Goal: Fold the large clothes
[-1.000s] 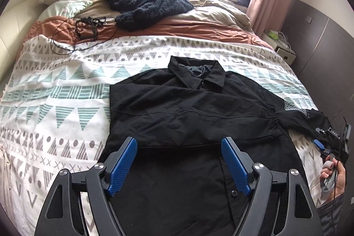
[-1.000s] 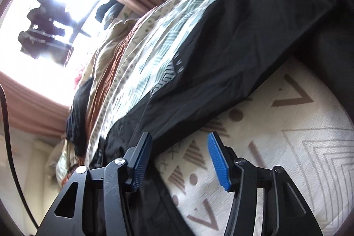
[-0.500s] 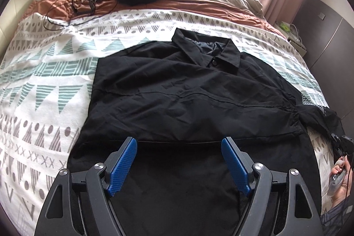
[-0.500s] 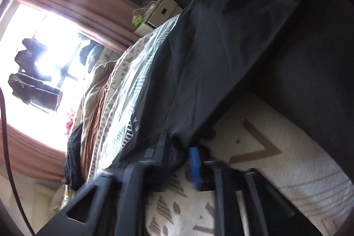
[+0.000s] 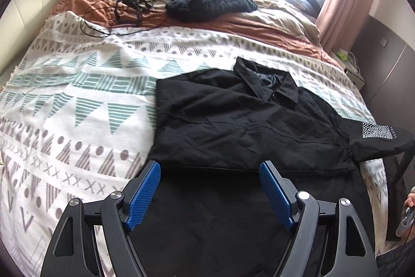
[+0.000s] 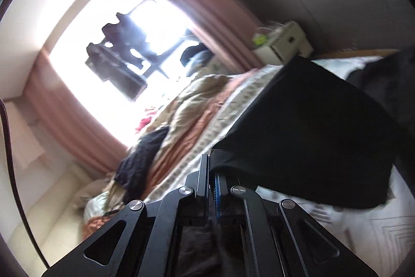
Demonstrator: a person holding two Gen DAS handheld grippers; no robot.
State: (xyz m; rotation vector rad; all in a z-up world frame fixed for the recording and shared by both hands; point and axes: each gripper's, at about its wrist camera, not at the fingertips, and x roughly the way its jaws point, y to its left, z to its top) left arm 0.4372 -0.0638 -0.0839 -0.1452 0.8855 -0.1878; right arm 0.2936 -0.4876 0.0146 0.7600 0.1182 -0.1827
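Right wrist: right fingers (image 6: 211, 173) pinched on black shirt (image 6: 306, 126) sleeve; left fingers (image 5: 210, 195) spread, empty.

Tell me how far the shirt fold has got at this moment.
Done: the black shirt lies spread on the patterned bedspread, with its left side looking already folded in to a straight edge. In hand: the right gripper is shut on the right sleeve, lifted off the bed. The left gripper hangs open above the hem, holding nothing. Left: lay that sleeve across, then fold the body.
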